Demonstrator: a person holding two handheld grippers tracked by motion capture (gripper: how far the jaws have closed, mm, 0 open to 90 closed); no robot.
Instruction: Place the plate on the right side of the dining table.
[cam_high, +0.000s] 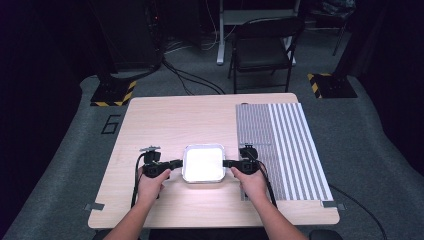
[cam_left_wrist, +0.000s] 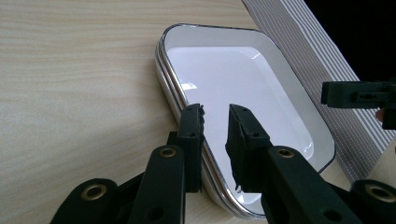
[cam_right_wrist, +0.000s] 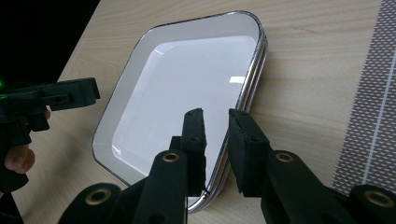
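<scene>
A white square plate (cam_high: 203, 164) with a thin dark rim lies on the wooden table (cam_high: 170, 120), near the front. Its doubled edge looks like two plates stacked. My left gripper (cam_high: 179, 163) reaches its left rim, and my right gripper (cam_high: 226, 163) reaches the right rim. In the left gripper view the jaws (cam_left_wrist: 216, 114) straddle the rim of the plate (cam_left_wrist: 233, 70), one outside and one over the white inside, and pinch it. In the right gripper view the jaws (cam_right_wrist: 217, 119) sit the same way on the opposite rim of the plate (cam_right_wrist: 187, 70).
A grey striped mat (cam_high: 282, 150) covers the table's right side, just behind my right hand. Beyond the table stand a black folding chair (cam_high: 265, 47) and two stand bases with yellow-black tape (cam_high: 114, 93). The wood to the left of the plate and behind it is bare.
</scene>
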